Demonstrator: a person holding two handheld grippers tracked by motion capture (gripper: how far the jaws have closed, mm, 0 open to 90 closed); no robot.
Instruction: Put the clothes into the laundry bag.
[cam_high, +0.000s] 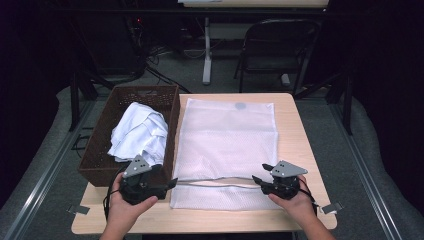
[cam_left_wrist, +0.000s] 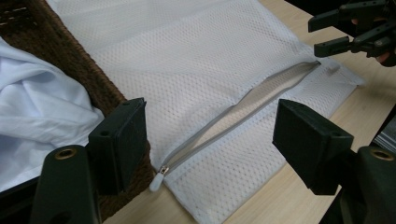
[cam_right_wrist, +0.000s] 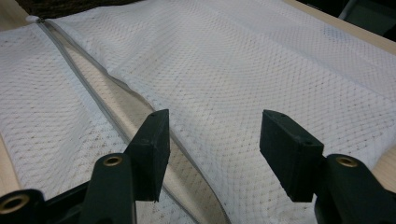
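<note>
- Your mesh bag (cam_high: 227, 145) lies mid-frame, zipper (cam_left_wrist: 233, 112) already open.
- White cloth (cam_high: 137, 132) sits in basket (cam_high: 100, 170), left; loading likely remains.
- Left gripper (cam_high: 170, 184) and right gripper (cam_high: 259, 175): both spread, empty.

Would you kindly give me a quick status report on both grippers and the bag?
Left gripper, right gripper: open, empty. White mesh laundry bag flat, zipper open. Brown wicker basket holds white cloth.

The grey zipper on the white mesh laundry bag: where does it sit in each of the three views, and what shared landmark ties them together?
High view: the grey zipper runs across the near end of the white mesh laundry bag, between the two grippers.
Left gripper view: it runs diagonally from lower centre to upper right, open.
Right gripper view: it runs from upper left to bottom centre.
Shared landmark: the zipper's gaping slit.
</note>
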